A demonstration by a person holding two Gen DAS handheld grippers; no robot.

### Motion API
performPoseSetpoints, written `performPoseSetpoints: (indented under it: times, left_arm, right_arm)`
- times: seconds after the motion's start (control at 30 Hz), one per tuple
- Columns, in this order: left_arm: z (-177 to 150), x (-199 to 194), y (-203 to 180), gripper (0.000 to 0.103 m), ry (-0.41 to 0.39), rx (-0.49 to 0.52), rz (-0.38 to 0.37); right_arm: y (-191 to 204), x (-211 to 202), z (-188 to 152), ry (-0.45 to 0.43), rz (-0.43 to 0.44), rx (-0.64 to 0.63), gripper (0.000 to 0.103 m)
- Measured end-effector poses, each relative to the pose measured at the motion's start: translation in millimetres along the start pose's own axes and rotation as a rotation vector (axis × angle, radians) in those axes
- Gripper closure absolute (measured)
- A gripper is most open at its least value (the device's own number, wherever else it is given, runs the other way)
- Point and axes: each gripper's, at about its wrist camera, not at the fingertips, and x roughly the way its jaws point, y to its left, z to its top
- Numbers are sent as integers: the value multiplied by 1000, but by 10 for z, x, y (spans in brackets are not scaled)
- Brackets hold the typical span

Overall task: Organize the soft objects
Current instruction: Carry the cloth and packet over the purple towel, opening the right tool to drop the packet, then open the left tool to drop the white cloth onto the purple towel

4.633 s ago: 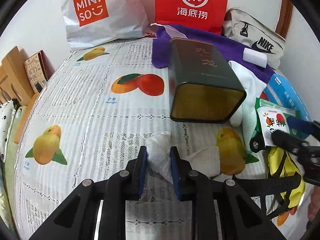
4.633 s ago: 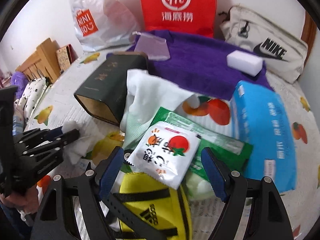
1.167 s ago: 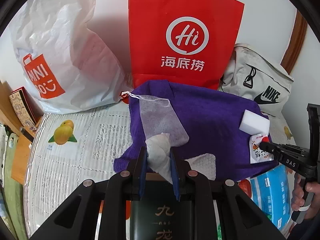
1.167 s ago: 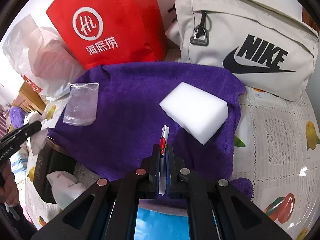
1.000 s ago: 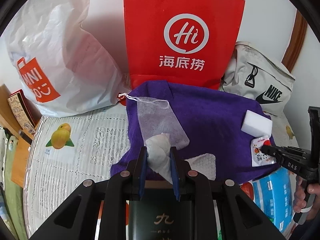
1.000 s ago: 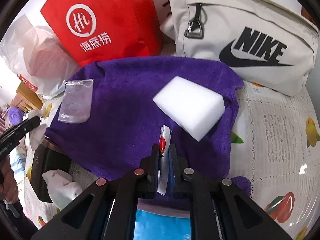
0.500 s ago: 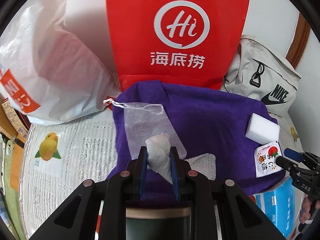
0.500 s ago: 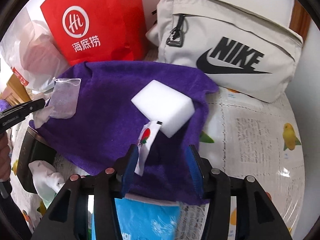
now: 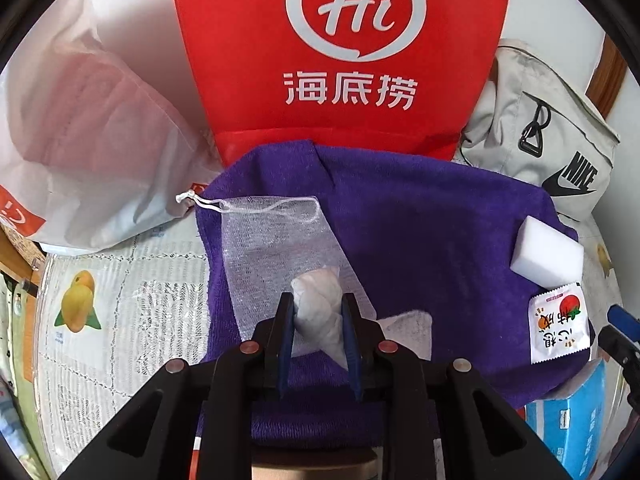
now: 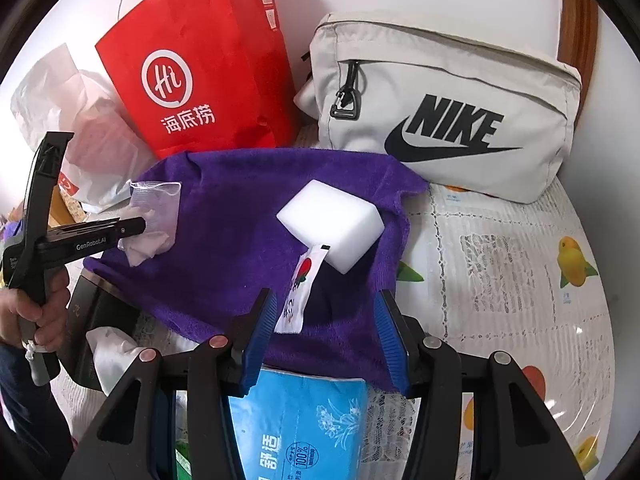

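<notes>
My left gripper [image 9: 318,302] is shut on a crumpled white tissue wad [image 9: 314,286] and hangs over the near end of a sheer mesh drawstring bag [image 9: 272,248] lying on the purple towel [image 9: 420,240]. From the right wrist view the same left gripper [image 10: 136,226] holds the wad [image 10: 146,246] at the towel's left edge. My right gripper [image 10: 326,312] stands open just above the towel [image 10: 224,240]. A small sauce packet [image 10: 300,290] lies loose between its fingers but untouched, leaning on the white sponge block [image 10: 332,224].
A red paper bag [image 10: 200,68], a beige Nike pouch [image 10: 448,120] and a white plastic bag [image 9: 88,140] line the back wall. A blue tissue pack [image 10: 300,420] lies under my right gripper. A dark tin [image 10: 92,320] with a white cloth in it lies at the left.
My right gripper opened and let go of the sauce packet, which now rests on the towel by the sponge, then drew back. My left gripper carried the wad forward over the mesh bag.
</notes>
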Motion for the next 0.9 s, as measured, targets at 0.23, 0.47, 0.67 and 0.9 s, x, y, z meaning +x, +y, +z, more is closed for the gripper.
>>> performPoseSetpoints:
  times: [0.23,0.47,0.67,0.9]
  left_arm:
    - [61,55,3,74,13,-17,-18]
    - [81,-66,67,39,-21,-63,-38]
    - [81,-238,33,39,-10,-48,-21]
    - [-109,-513,-47,39,-34,-31,-26]
  right_arm:
    - [31,-38,-22,-9,6,-10,52]
    - [103,-70,-86,-4,24,-15,52]
    - [166,-163,-153,-10,44,-12,52]
    - [269,-364,-281,-23,53,-27,52]
